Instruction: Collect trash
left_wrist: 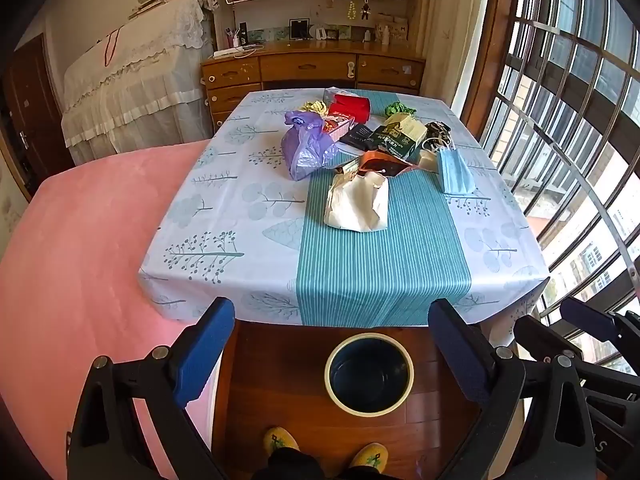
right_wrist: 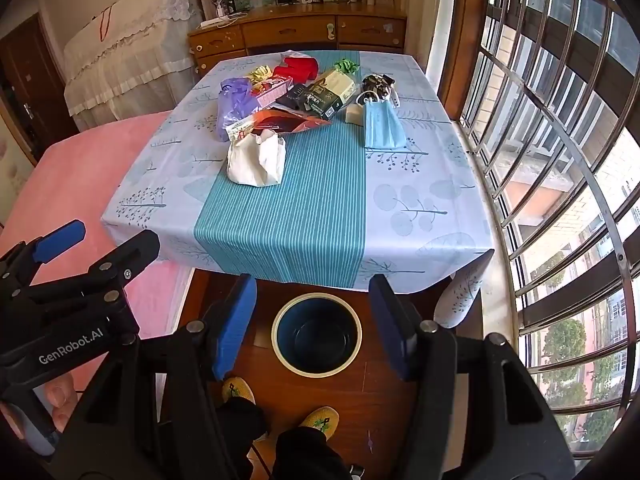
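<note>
Left wrist view: left gripper (left_wrist: 334, 350) released, nothing between its jaws, above the bin (left_wrist: 369, 374). Trash pile (left_wrist: 360, 148) lies on the table (left_wrist: 240, 248) beyond the bin.

Right wrist view: right gripper (right_wrist: 314, 326) likewise released, empty, above the bin (right_wrist: 316, 334).

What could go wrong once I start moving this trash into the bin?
The bin sits on the floor partly under the table's near edge, so dropped items may hit the overhang and miss. The purple plastic bag and white paper bag touch neighbouring wrappers, so a pull may drag some off. Both tools, left and right, stand close together.
</note>
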`<state>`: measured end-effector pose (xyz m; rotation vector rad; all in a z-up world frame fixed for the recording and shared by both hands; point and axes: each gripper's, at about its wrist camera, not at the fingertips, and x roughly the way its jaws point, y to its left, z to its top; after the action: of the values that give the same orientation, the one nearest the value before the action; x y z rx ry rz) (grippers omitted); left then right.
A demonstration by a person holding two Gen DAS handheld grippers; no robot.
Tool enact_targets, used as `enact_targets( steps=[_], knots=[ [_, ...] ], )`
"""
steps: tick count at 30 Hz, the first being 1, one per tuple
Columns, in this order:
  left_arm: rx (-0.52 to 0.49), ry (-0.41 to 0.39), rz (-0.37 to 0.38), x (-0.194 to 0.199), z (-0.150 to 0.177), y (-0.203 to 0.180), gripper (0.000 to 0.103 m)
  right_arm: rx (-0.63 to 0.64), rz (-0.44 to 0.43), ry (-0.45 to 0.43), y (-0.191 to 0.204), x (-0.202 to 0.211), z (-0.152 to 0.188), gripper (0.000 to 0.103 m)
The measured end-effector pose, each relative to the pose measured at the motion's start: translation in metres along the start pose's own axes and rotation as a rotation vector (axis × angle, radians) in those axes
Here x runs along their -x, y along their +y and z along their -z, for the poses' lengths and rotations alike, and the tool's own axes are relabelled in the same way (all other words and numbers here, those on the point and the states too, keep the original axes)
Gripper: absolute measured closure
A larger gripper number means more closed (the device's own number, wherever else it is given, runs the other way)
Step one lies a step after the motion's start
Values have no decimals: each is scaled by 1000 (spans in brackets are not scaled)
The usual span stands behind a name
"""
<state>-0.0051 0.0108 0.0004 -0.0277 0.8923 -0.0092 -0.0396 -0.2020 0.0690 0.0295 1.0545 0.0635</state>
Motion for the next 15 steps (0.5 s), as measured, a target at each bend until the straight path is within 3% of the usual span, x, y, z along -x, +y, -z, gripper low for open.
enact_targets(
  steps=[15],
  knots=[
    [-24, -27, -6, 10, -6, -10, 8, -9, -9, -6, -1, 2, -5, 47]
  ],
)
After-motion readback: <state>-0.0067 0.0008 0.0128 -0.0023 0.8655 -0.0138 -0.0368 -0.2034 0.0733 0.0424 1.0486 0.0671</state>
